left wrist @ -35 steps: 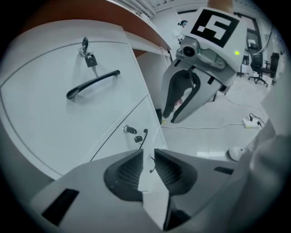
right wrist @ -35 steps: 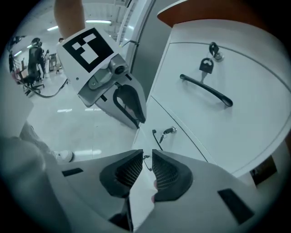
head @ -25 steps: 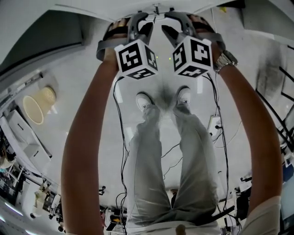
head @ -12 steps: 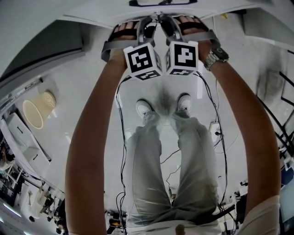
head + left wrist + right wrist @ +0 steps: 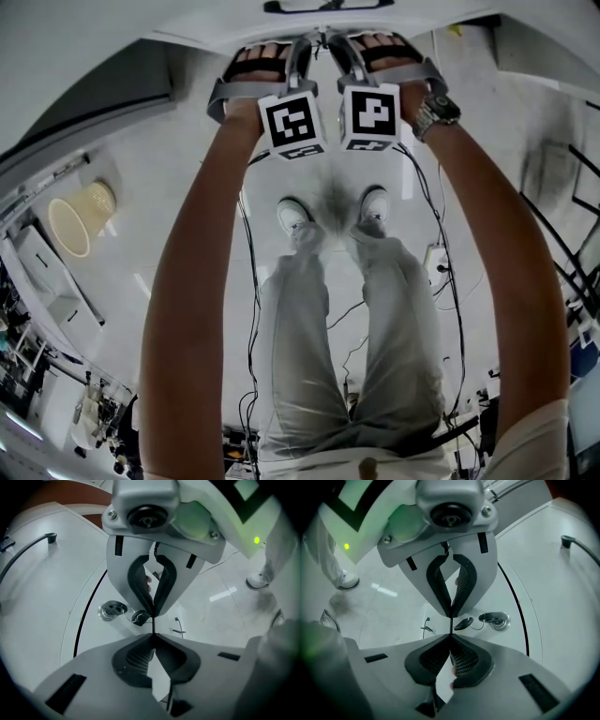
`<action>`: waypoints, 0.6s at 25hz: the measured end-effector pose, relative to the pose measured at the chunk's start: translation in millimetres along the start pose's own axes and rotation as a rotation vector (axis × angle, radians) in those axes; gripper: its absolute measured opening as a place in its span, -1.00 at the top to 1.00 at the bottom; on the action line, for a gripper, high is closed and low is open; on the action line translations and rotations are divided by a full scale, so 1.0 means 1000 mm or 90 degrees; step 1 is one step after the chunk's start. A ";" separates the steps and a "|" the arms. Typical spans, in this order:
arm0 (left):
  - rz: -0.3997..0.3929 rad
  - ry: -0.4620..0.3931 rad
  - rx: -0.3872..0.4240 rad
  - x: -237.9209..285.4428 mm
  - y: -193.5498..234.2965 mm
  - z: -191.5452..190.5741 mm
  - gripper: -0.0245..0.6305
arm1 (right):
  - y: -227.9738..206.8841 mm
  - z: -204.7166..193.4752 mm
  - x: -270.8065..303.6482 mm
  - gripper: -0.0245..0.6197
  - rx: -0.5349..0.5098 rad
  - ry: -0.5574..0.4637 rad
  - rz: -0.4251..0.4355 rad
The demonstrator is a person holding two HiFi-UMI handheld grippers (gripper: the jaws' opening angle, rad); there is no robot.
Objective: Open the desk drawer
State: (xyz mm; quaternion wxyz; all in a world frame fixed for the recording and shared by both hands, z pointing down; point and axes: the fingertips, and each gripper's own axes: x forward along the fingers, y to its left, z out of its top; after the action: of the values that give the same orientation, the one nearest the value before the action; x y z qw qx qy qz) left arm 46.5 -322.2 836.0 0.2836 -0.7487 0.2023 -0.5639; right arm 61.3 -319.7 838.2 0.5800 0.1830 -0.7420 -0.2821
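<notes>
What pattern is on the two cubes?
Black square marker shapes on white, clearest in the head view: left cube, right cube.

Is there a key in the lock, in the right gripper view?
Yes, a dark key sits in the round metal lock.

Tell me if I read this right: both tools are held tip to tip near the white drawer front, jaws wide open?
Not the jaws: both gripper views show the left tool and right tool shut, having just been closing, with nothing between them. They are held tip to tip near the white drawer front.
</notes>
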 end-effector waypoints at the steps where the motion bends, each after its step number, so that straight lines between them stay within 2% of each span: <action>1: -0.004 -0.003 0.004 -0.002 -0.003 0.001 0.85 | 0.003 0.000 -0.002 0.82 -0.001 -0.001 0.004; 8: -0.029 -0.001 -0.013 -0.019 -0.023 0.004 0.85 | 0.023 0.006 -0.020 0.82 0.013 -0.007 0.038; 15: -0.044 0.001 -0.023 -0.039 -0.046 0.011 0.85 | 0.047 0.010 -0.041 0.82 0.033 -0.004 0.047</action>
State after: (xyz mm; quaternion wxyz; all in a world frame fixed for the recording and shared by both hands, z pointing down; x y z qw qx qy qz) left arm 45.7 -261.0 835.1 0.2507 -0.7596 0.1869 -0.5703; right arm 65.1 -257.2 835.2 0.5829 0.1696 -0.7571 -0.2413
